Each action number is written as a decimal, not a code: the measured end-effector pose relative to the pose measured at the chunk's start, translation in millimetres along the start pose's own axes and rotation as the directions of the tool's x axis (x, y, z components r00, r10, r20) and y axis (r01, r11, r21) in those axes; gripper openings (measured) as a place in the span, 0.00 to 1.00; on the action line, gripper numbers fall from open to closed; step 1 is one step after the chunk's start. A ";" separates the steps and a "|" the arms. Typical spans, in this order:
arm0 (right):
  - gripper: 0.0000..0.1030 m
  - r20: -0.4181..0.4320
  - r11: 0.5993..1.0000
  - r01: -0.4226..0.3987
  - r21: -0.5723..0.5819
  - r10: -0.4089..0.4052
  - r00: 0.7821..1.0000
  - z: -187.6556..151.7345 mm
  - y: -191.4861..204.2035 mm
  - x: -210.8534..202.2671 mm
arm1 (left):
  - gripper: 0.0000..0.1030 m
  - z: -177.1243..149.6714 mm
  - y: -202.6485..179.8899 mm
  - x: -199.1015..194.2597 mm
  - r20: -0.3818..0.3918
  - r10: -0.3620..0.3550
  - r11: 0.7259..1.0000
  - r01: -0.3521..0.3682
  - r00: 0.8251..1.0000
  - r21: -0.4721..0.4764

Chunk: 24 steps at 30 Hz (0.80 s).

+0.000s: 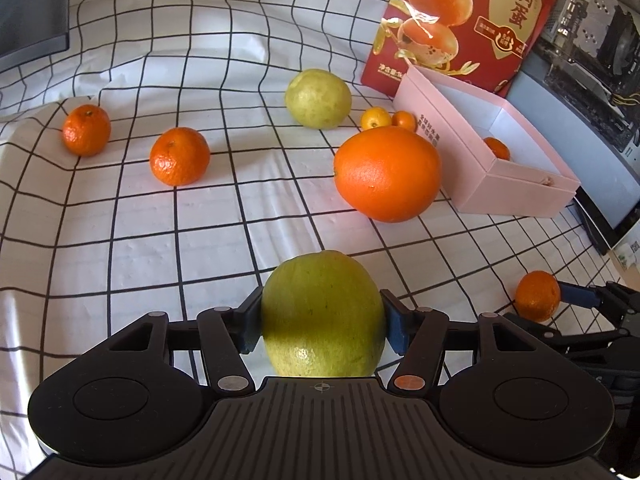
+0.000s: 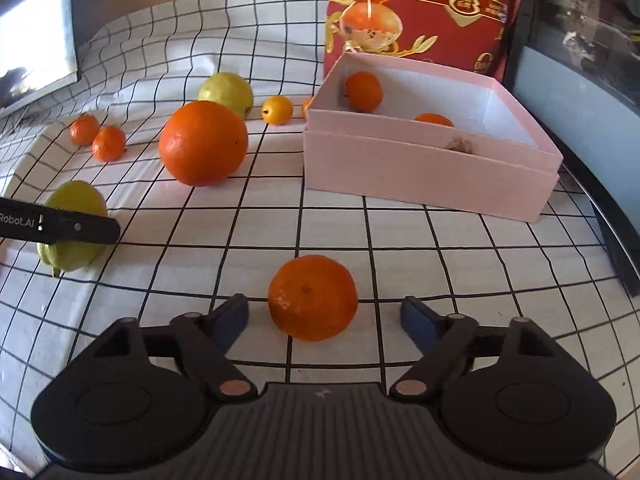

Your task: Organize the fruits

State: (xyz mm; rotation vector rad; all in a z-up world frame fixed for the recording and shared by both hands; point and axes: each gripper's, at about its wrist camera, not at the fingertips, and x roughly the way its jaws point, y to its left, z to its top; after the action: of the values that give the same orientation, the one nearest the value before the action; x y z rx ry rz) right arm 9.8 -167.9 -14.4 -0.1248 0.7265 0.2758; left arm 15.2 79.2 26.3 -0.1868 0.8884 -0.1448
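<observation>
My left gripper [image 1: 322,322] is shut on a yellow-green guava [image 1: 320,312], low over the checked cloth; the guava also shows in the right wrist view [image 2: 74,200] behind the left gripper's finger. My right gripper [image 2: 324,316] is open, its blue pads on either side of a tangerine [image 2: 313,297] on the cloth, not touching it. The same tangerine shows in the left wrist view [image 1: 537,295]. A pink open box [image 2: 424,168] holds two tangerines [image 2: 363,91]. A big orange [image 1: 387,173], a second guava [image 1: 318,98], two more tangerines [image 1: 179,156] and two kumquats [image 1: 375,118] lie on the cloth.
A red printed bag [image 1: 468,20] stands behind the pink box [image 1: 516,196]. A monitor [image 2: 36,36] is at the far left, and dark computer hardware [image 1: 592,80] lines the right edge. The checked cloth [image 2: 360,232] is rumpled at the back left.
</observation>
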 end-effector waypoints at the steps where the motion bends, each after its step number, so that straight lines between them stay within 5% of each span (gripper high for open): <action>1: 0.89 0.006 1.000 -0.001 -0.003 0.001 1.000 -1.5 -0.2 0.1 | 0.62 0.3 0.7 -0.8 -0.006 -0.001 1.000 0.001 1.000 -0.007; 6: 1.00 0.008 1.000 -0.008 0.000 0.008 1.000 -5.8 -2.7 1.9 | 0.62 -5.7 -1.9 -9.0 -0.042 -0.060 0.998 0.059 0.997 -0.027; 13: 1.00 0.000 1.000 -0.005 0.003 0.005 1.000 -5.4 -1.7 1.0 | 0.62 -15.9 -34.2 -11.7 -0.083 -0.151 0.988 0.154 0.985 0.028; 20: 1.00 -0.029 0.999 -0.036 -0.030 0.035 0.999 -0.2 -4.4 3.4 | 0.62 -24.7 -46.8 -12.8 -0.119 -0.163 0.983 0.172 0.979 0.064; 24: 0.84 -0.012 0.999 -0.041 -0.036 0.040 0.999 -0.2 -3.3 -1.8 | 0.62 -26.2 -45.9 -13.7 -0.128 -0.161 0.984 0.169 0.979 0.057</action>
State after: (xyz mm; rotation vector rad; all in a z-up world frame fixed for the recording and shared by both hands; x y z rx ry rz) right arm 9.4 -171.5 -13.3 -0.1461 0.7361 0.3271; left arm -16.0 34.6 30.7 -0.1895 0.9893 -0.3438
